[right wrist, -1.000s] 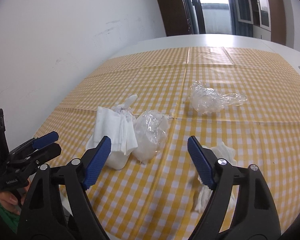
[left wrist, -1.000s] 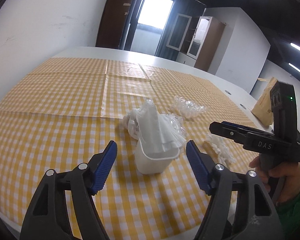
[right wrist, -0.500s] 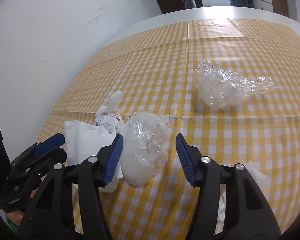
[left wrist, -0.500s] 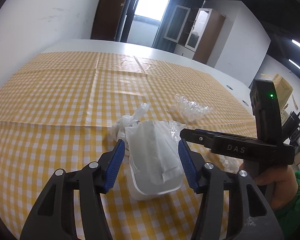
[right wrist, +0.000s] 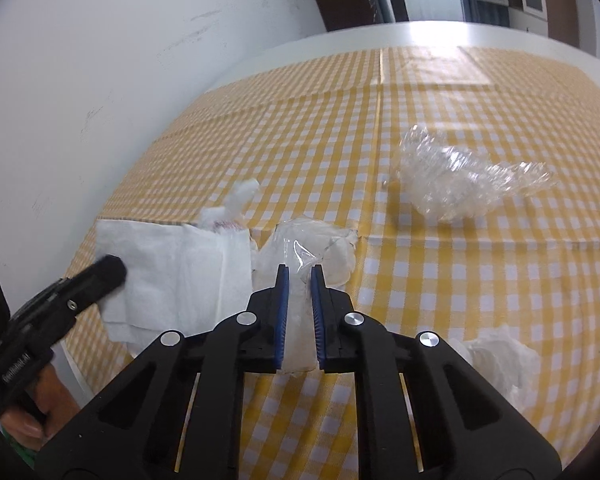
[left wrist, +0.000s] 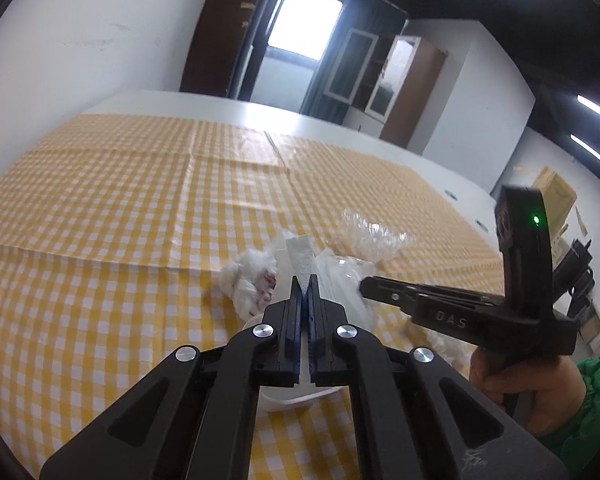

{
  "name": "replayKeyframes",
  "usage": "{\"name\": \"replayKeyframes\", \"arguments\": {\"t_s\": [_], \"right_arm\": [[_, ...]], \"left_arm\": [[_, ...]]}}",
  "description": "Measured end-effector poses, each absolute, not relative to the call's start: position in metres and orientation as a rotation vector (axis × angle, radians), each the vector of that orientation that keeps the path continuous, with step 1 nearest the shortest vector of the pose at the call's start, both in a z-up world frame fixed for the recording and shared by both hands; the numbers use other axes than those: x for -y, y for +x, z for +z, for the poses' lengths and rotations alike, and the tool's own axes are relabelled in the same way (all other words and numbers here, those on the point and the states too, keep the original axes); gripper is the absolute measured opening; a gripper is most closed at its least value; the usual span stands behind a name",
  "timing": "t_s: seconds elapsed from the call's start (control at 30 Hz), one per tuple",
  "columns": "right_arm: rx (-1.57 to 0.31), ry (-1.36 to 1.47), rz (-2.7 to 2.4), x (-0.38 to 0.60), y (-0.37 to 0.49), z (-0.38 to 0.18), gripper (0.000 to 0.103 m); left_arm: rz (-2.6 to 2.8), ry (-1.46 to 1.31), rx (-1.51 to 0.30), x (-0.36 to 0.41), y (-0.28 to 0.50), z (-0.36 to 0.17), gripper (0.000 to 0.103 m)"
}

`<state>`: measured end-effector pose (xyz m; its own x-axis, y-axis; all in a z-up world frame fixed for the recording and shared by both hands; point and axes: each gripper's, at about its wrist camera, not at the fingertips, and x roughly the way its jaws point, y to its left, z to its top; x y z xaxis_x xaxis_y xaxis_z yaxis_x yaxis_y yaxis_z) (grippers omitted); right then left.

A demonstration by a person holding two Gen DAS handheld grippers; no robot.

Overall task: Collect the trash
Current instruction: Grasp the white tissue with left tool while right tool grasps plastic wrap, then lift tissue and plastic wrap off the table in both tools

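Both pairs of jaws, wide apart a second ago, are now brought in: the left gripper is clamped on the napkin standing in the white cup, while the right gripper is closing on the plastic wrap beside it. Crumpled film lies farther off to the right on the counter, nearer the right gripper; a tissue lies near right

On the tablecloth we see the napkin at nine o'clock of the plastic bag, the crumpled wrap at two o'clock, a tissue wad at four
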<state>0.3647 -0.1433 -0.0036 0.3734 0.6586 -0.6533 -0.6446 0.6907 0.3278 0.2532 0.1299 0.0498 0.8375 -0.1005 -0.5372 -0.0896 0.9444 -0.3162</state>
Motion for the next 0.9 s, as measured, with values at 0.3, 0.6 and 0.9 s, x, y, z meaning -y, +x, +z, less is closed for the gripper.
{"name": "replayKeyframes", "arguments": {"t_s": [0.3, 0.6, 0.9], "right_arm": [[-0.741, -0.03, 0.8, 0.172, 0.329, 0.016, 0.01], [-0.676, -0.03, 0.804, 0.2, 0.29, 0.023, 0.01], [-0.619, -0.03, 0.837, 0.225, 0.234, 0.031, 0.0]], "left_arm": [[0.041, -0.361, -0.494, -0.141, 0.212, 0.078, 0.001], [0.037, -0.345, -0.425, -0.13, 0.175, 0.107, 0.001], [-0.006, -0.325, -0.366, -0.108, 0.122, 0.12, 0.002]]}}
